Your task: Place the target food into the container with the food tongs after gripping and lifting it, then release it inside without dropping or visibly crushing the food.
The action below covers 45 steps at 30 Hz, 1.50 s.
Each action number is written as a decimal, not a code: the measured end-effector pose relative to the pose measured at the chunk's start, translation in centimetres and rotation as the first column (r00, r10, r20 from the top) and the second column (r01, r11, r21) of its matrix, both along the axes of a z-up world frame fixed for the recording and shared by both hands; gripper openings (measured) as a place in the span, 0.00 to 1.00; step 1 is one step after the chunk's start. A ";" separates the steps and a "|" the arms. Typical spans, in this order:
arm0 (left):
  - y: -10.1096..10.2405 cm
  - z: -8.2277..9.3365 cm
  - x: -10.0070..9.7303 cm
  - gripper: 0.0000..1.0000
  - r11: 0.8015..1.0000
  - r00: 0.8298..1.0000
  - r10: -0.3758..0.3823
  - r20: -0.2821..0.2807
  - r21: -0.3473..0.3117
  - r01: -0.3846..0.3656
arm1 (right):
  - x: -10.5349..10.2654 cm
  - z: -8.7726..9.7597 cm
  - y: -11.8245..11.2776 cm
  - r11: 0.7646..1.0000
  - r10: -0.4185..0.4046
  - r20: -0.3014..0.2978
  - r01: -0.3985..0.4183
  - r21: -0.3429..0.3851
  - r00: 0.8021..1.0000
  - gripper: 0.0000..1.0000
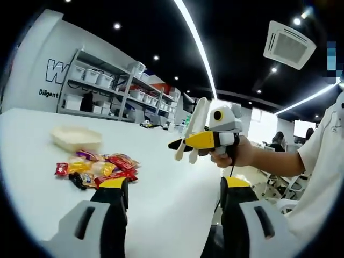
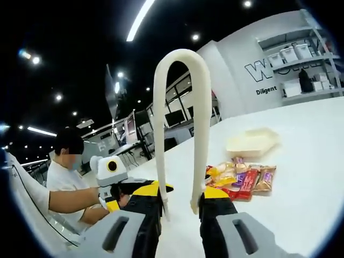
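Observation:
A pile of wrapped snacks lies on the white table, with a shallow cream container just beyond it. My left gripper hangs open above the table, to the right of the pile, with nothing between its jaws. My right gripper is held up at the right, shut on cream food tongs whose two tips point down. In the right gripper view the tongs rise as a tall loop from between the right gripper's jaws. The snacks and container lie to the right, apart from the tongs. The left gripper shows at the left.
Metal shelves with white bins stand against the wall behind the table. A person's hand and white sleeve hold the right gripper. Chairs and desks lie past the table's right edge.

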<state>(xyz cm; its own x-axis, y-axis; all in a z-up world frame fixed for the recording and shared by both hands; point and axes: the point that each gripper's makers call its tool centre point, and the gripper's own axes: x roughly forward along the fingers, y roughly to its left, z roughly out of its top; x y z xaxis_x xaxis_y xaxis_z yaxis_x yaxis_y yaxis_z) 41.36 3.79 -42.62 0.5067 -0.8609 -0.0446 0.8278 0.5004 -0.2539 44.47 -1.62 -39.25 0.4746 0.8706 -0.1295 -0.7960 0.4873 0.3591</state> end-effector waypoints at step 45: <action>5.8 -2.3 3.1 0.82 0.885 0.918 0.388 0.077 0.247 -0.395 | 4.9 -2.7 0.6 0.995 -0.064 0.021 0.065 -0.078 0.998 0.20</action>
